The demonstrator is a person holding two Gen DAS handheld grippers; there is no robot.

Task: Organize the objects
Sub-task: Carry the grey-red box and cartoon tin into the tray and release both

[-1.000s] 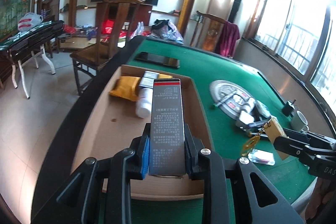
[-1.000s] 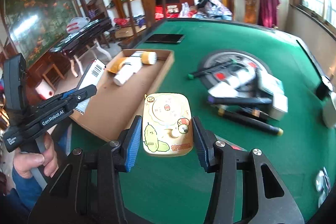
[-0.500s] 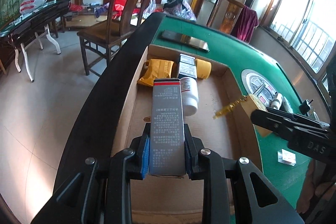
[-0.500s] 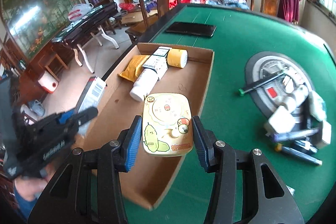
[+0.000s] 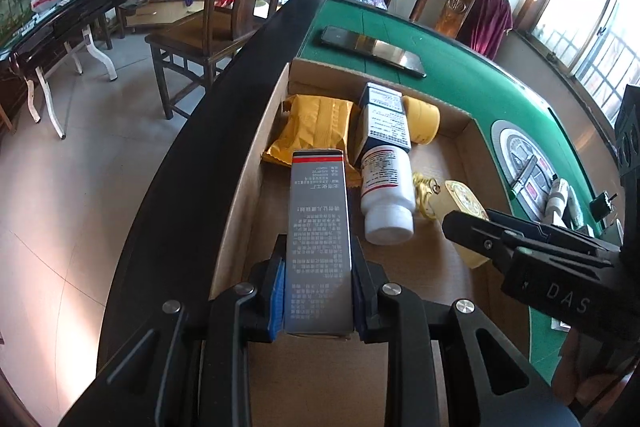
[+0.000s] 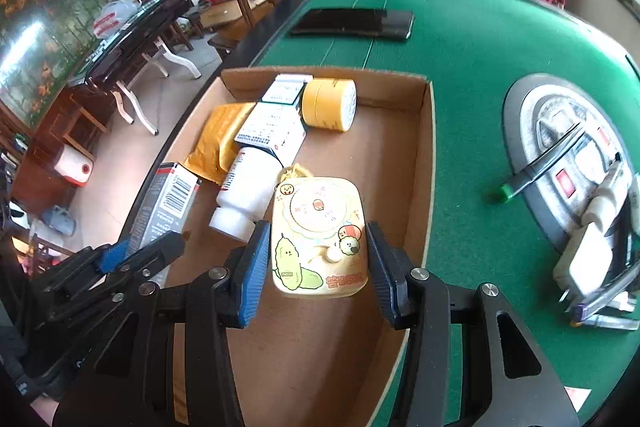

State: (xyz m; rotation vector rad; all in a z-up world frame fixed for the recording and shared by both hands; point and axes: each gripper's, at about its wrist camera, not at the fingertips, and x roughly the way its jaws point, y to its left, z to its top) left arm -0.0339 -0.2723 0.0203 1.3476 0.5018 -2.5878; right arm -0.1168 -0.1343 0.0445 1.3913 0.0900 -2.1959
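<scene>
Left wrist view, far left of the frame: bare floor and the dark rim of the green felt table [image 5: 460, 67], and then the shallow brown cardboard tray [image 5: 256, 163] takes over the middle. The left gripper [image 5: 318, 301] sits at bottom centre, its blue pads pinching the tall grey carton with the red-and-black band [image 5: 318, 227], which stands up over the tray's left side. Ahead of it lie a crinkled yellow foil packet [image 5: 316, 125], a white pill bottle [image 5: 386, 195] on its side with a blue-and-white carton [image 5: 384, 119] across its top, and a yellow tape roll [image 5: 422, 119] at the tray's far wall.

Over to the right wrist view now: the right gripper [image 6: 318, 267] is low in the centre, jaws clamped on the sides of the cream rounded case with cartoon pickle stickers [image 6: 318, 239], hanging over the tray floor just this side of the bottle. Off to the right, on the felt, a grey round dish [image 6: 528, 107] holds pens and small boxes waiting their turn.

Both loads look ready to be set down, I'd say. To do it cleanly, the grey carton wants laying flat along the left wall, and the case wants the bare patch on the right. Lower each until it rests before letting go, and keep the two grippers from crossing.
</scene>
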